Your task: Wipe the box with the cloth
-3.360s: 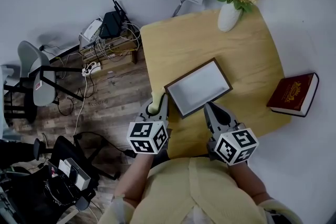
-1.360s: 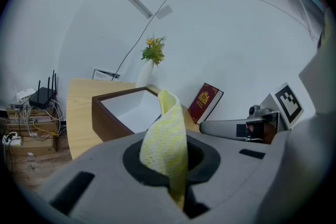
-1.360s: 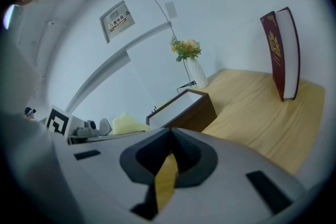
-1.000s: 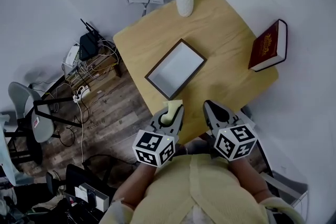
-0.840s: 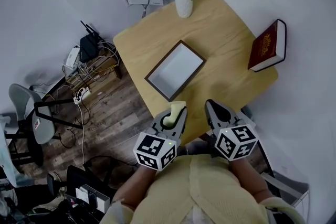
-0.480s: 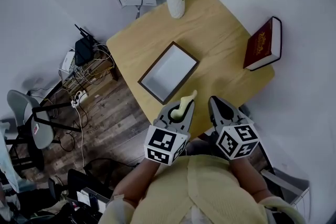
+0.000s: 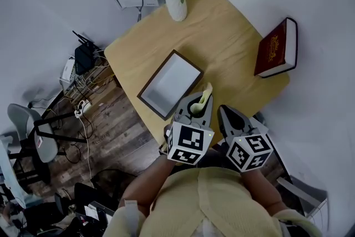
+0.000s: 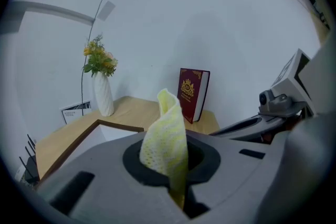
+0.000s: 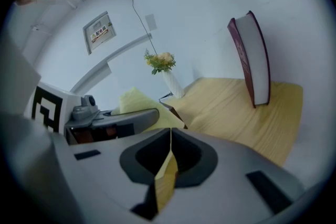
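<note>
Holding the yellow cloth (image 7: 205, 96) clamped in the left hand-held gripper (image 7: 198, 107), I hover at the near edge of the table (image 7: 227, 30). The shallow dark-rimmed box (image 7: 170, 84) lies just ahead and to the left, and the cloth is not touching it. The right hand-held gripper (image 7: 227, 115) sits alongside, jaws together on nothing. My worry is that only a loose flap of cloth sticks out, so pressing down may scrape the hard jaw tips across the box. Nothing steadies the box either, so a firm stroke could slide it toward the table edge.
</note>
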Available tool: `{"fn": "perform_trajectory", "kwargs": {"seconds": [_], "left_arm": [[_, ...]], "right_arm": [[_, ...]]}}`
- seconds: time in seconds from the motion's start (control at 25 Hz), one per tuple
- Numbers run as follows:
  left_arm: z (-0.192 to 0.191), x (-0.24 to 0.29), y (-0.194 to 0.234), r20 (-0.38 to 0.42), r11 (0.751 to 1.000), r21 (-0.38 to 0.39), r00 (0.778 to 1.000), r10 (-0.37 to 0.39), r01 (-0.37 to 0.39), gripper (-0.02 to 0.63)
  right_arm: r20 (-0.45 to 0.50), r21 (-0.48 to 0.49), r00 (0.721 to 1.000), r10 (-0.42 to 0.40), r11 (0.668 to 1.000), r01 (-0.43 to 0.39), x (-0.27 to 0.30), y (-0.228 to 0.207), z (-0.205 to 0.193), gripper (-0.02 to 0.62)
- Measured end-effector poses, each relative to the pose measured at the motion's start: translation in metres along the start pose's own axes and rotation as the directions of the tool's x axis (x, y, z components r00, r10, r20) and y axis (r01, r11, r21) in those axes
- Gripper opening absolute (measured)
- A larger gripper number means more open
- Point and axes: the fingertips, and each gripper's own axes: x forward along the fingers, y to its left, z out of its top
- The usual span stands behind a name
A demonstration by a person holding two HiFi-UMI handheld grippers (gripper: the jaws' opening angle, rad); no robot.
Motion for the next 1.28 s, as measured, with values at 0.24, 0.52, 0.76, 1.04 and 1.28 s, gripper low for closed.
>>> {"fn": "perform_trajectory", "kwargs": {"seconds": [0.24,0.52,0.76,1.04,1.28], "left_arm": [[0.003,0.021,0.004,-0.046,0.998,0.067,0.999,0.003,0.000,0.025],[0.005,0.034,0.012,-0.121,0.972,0.234,0.991,0.054,-0.024,0.025],[0.000,0.039,0.022,-0.179,0.949,0.313,0.979,0.093,-0.033,0.025],[-0.004,0.039,0.035,-0.216,0.925,0.376,0.964,0.154,-0.064,0.025],[-0.010,0.032,0.044,-0.246,0.926,0.368,0.952,0.184,-0.084,0.025]], "right_arm": [[-0.014,0.018,1.000,0.008,1.000,-0.008,0.009,-0.010,0.001,0.029],[-0.029,0.029,0.999,0.020,0.999,-0.019,0.019,-0.016,0.002,0.031],[-0.051,0.038,0.998,0.028,0.999,-0.026,0.024,-0.019,-0.002,0.029],[-0.061,0.039,0.997,0.039,0.999,-0.037,0.029,-0.018,-0.003,0.031],[-0.066,0.036,0.997,0.049,0.998,-0.047,0.029,-0.012,-0.005,0.031]]}}
